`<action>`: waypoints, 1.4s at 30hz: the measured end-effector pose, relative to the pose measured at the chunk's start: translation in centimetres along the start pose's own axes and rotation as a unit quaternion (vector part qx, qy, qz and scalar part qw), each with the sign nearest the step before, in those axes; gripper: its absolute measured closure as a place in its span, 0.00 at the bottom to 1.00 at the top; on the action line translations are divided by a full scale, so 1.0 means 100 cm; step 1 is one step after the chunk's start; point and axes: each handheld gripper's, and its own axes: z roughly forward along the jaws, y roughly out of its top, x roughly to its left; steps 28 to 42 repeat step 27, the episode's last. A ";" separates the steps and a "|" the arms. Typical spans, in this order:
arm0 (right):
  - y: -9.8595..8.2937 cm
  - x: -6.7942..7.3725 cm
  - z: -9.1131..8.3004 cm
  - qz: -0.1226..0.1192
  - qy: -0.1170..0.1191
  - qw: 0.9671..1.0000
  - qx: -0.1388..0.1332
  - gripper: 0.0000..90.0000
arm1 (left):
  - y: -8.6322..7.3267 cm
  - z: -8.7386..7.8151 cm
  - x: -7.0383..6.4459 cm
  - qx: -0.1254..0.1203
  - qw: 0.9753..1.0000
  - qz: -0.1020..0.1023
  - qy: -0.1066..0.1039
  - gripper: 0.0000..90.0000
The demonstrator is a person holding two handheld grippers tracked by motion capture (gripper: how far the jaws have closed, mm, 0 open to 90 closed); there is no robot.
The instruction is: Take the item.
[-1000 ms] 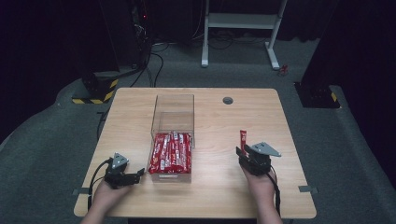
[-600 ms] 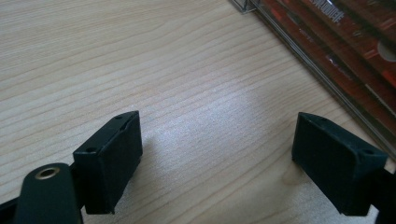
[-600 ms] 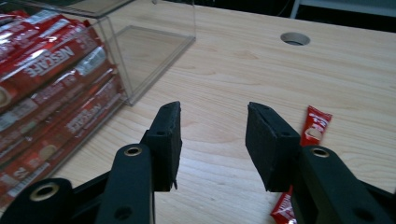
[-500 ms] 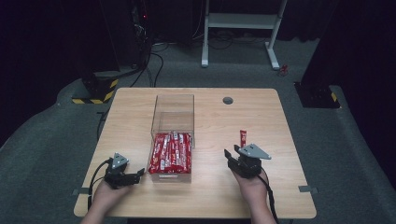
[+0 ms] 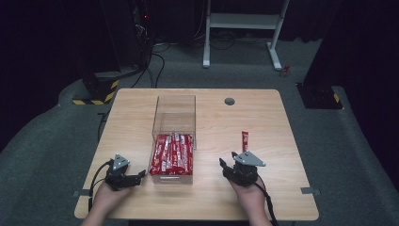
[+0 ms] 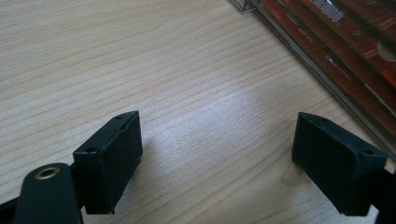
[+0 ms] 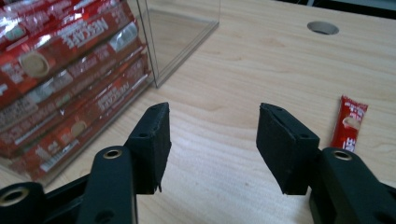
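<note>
The right gripper has its jaws apart over bare table; the lone sachet lies just beyond its right finger, the box beyond the left finger. The left gripper is spread wide beside the box.

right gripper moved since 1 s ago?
Yes. The right gripper has shifted left, away from the loose red sachet and toward the clear box; jaws open.

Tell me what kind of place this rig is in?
Probably a lab or test room, not a home. A lone wooden table stands on grey carpet in a dark room, with cables and a white stand behind, and black-and-yellow hazard-striped bases at the sides. On it: a clear box of red sachets.
</note>
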 end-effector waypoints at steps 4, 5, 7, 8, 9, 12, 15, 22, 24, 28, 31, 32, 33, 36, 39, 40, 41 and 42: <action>-0.009 0.002 0.001 0.000 -0.001 1.000 0.011 0.47 | 0.000 0.000 0.000 0.000 1.000 0.000 0.000 0.18; -0.015 0.002 0.002 0.003 0.000 1.000 0.020 0.45 | 0.000 0.000 0.000 0.000 1.000 0.000 0.000 0.18; -0.021 0.004 0.004 0.000 0.002 0.999 0.033 0.43 | 0.000 0.000 0.000 0.000 1.000 0.000 0.000 0.18; -0.021 0.004 0.004 0.000 0.002 0.999 0.033 0.43 | 0.000 0.000 0.000 0.000 1.000 0.000 0.000 0.18; -0.024 0.004 0.006 -0.004 0.003 0.999 0.040 0.42 | 0.000 0.000 0.000 0.000 1.000 0.002 0.001 0.18; -0.032 0.008 0.008 -0.010 0.002 0.998 0.060 0.41 | 0.000 0.000 0.000 -0.001 1.000 0.000 -0.001 0.18; -0.040 0.012 0.011 -0.023 0.001 0.997 0.079 0.40 | 0.000 0.000 0.000 -0.001 1.000 0.000 -0.001 0.18; -0.044 0.014 0.019 -0.028 0.015 0.993 0.110 0.31 | 0.000 0.000 0.000 -0.001 1.000 0.002 0.000 0.18; -0.044 0.014 0.019 -0.026 0.012 0.993 0.112 0.28 | 0.000 0.000 0.000 -0.001 1.000 0.001 0.000 0.18; -0.044 0.014 0.020 -0.022 0.010 0.993 0.116 0.23 | 0.000 0.000 0.000 -0.001 1.000 0.001 0.000 0.18; -0.044 0.014 0.020 -0.022 0.010 0.993 0.116 0.23 | 0.000 0.000 0.000 -0.001 1.000 0.001 0.000 0.18; -0.044 0.014 0.020 -0.022 0.010 0.993 0.116 0.23 | 0.000 0.000 0.000 -0.001 1.000 0.001 0.000 0.18; -0.044 0.014 0.020 -0.022 0.010 0.993 0.116 0.23 | 0.000 0.000 0.000 -0.001 1.000 0.001 0.000 0.18; -0.044 0.014 0.020 -0.022 0.010 0.993 0.116 0.23 | 0.000 0.000 0.000 -0.001 1.000 0.001 0.000 0.18; -0.044 0.014 0.020 -0.022 0.010 0.993 0.116 0.23 | 0.000 0.000 0.000 -0.001 1.000 0.001 0.000 0.18; -0.044 0.014 0.020 -0.022 0.010 0.993 0.116 0.23 | 0.000 0.000 0.000 -0.001 1.000 0.001 0.000 0.18; -0.044 0.014 0.020 -0.022 0.010 0.993 0.116 0.23 | 0.000 0.000 0.000 -0.001 1.000 0.001 0.000 0.18; -0.044 0.014 0.020 -0.022 0.010 0.993 0.116 0.23 | 0.000 0.000 0.000 -0.001 1.000 0.001 0.000 0.18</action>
